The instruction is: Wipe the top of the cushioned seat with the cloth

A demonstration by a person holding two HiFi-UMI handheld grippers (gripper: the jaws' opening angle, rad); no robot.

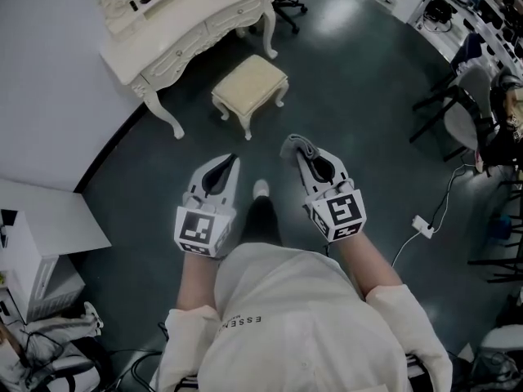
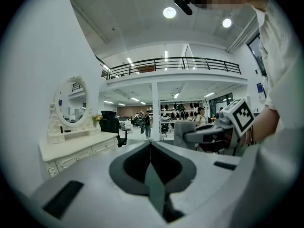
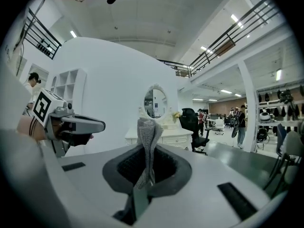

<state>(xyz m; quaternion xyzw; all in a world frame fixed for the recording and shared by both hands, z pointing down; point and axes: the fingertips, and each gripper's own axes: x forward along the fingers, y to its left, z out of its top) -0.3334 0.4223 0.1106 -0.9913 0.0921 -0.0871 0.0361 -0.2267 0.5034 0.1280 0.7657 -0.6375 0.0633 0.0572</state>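
Note:
The cream cushioned seat [image 1: 249,82] stands on the dark floor ahead of me, in front of the dressing table. My right gripper [image 1: 294,149] is shut on a folded grey cloth [image 1: 297,144], held in the air well short of the seat. In the right gripper view the cloth [image 3: 146,144] sticks up between the closed jaws. My left gripper [image 1: 234,162] is shut with nothing in it; its jaws meet in a thin line in the left gripper view [image 2: 151,148]. Both grippers hover side by side above the floor, near the person's shoe [image 1: 261,189].
A white dressing table [image 1: 192,31] with an oval mirror [image 2: 72,104] stands against the wall at the far left. A white cabinet [image 1: 37,243] is at my left. Dark chairs [image 1: 462,104] and a cable with a power strip [image 1: 422,226] lie to the right.

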